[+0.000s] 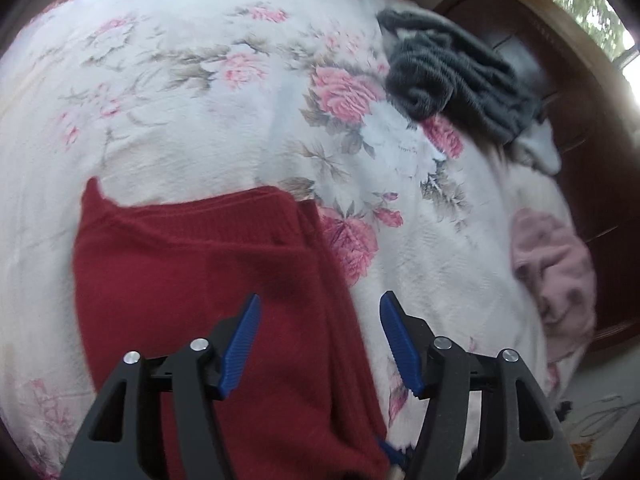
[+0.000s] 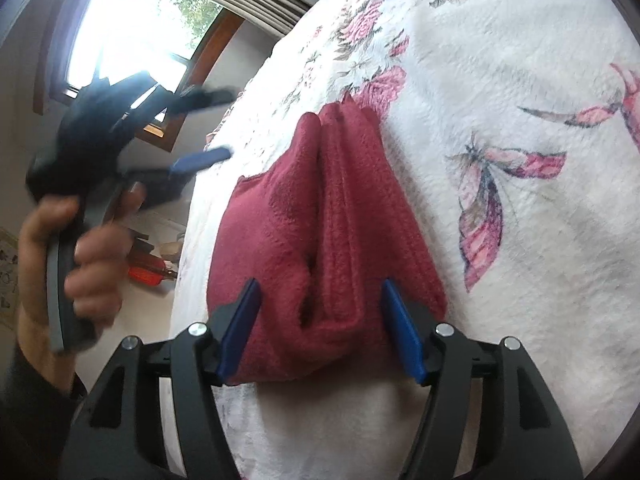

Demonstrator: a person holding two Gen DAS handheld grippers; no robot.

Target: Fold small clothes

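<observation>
The red knit garment [image 1: 208, 280] lies folded into a compact, several-layered bundle on the floral blanket [image 1: 200, 100], near the bed's edge; in the right wrist view its stacked folds run lengthwise away from the camera. The right gripper [image 2: 320, 328] hovers at the near end of the bundle with its blue pads spread to either side of the folds, gripping nothing. The left gripper [image 1: 320, 344] is likewise released, its jaws wide apart above the garment's right edge and the bare blanket beside it; in the right wrist view it appears blurred, held in a hand [image 2: 80, 248] off to the side of the bed. The fold looks close to finished, so the risk from here is undoing it: a pad dragged across the plush knit could catch the top layer and pull it askew, and closing on only the uppermost fold would lift that layer alone and let the bundle slump open. The soft blanket may also ripple under pressure and shift the stack toward the edge. Farther off, a grey knit garment [image 1: 452, 76] and a pink garment [image 1: 556, 280] lie crumpled near the far side, apparently unfolded. No basket, box or other container shows in either view.
</observation>
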